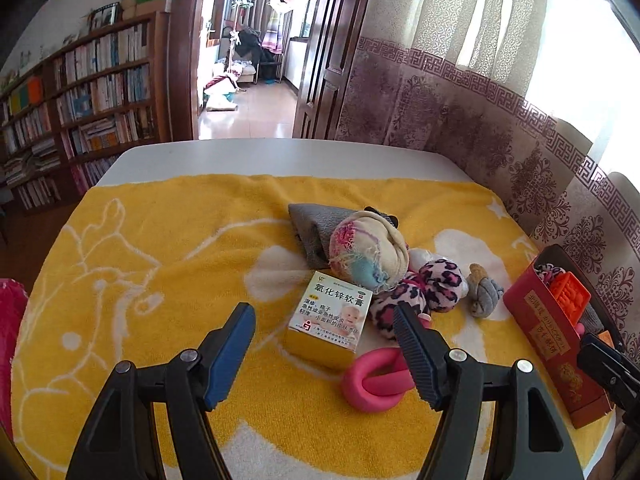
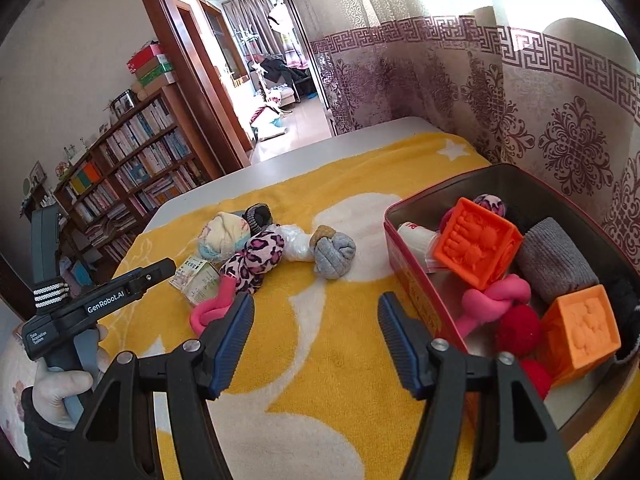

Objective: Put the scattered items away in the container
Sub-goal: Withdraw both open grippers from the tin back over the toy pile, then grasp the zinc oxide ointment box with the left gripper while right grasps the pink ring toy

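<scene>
A red tin (image 2: 404, 248) stands at the right on the yellow towel (image 2: 320, 360); it holds two orange blocks (image 2: 478, 238), a pink knotted tube, red balls and grey cloth. It also shows in the left wrist view (image 1: 548, 344). Scattered items lie mid-towel: a small ointment box (image 1: 330, 318), a pink knotted tube (image 1: 374, 380), a leopard-print sock ball (image 1: 430, 288), a pastel sock ball (image 1: 368, 254), a grey knotted sock (image 1: 484, 290) and a grey cloth (image 1: 316, 226). My left gripper (image 1: 326, 354) is open, just before the box and tube. My right gripper (image 2: 316, 344) is open and empty over the towel, left of the tin.
The towel covers a white table (image 1: 260, 156). A patterned curtain (image 1: 460, 112) hangs along the right side close behind the tin. A bookshelf (image 1: 80, 120) and an open doorway (image 1: 248, 60) are beyond the far edge.
</scene>
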Tool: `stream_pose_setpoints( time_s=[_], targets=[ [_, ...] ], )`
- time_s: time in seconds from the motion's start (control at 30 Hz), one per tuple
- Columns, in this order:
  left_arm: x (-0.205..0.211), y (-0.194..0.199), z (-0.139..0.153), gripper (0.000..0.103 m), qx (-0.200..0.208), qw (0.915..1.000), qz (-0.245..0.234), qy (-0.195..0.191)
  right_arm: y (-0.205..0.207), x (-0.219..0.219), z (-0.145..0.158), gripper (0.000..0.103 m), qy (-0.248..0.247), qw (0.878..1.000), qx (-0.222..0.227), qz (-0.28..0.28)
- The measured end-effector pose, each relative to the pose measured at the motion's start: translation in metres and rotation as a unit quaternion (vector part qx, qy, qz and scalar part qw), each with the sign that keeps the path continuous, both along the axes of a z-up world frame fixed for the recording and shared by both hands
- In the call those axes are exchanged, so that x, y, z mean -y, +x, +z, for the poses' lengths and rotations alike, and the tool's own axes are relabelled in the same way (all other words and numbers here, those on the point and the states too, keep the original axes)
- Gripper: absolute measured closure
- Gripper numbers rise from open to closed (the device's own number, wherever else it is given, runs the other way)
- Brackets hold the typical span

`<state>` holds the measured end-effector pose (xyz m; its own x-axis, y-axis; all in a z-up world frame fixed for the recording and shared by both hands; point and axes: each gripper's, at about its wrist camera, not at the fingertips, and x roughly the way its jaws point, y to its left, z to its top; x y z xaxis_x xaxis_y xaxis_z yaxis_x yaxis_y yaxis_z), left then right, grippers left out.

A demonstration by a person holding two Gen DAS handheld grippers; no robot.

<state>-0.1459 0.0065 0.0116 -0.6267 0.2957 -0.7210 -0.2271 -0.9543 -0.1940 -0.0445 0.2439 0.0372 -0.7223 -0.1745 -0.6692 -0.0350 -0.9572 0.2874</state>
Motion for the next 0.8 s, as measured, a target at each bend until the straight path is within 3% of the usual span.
stream_pose_setpoints(
  time_s=[0.63,0.8],
  targets=[
    [-0.017,-0.032,-0.054,0.03,0.054,0.9973,-0.029,-0.04,-0.029,0.047,-0.029,0.034,0.009,0.997,0.043,0.063],
    [-0.02,-0.033,-0.057,0.03,0.051,0.997,-0.029,-0.051,-0.031,0.048,-0.032,0.034,0.009,0.996,0.05,0.068]
  ],
)
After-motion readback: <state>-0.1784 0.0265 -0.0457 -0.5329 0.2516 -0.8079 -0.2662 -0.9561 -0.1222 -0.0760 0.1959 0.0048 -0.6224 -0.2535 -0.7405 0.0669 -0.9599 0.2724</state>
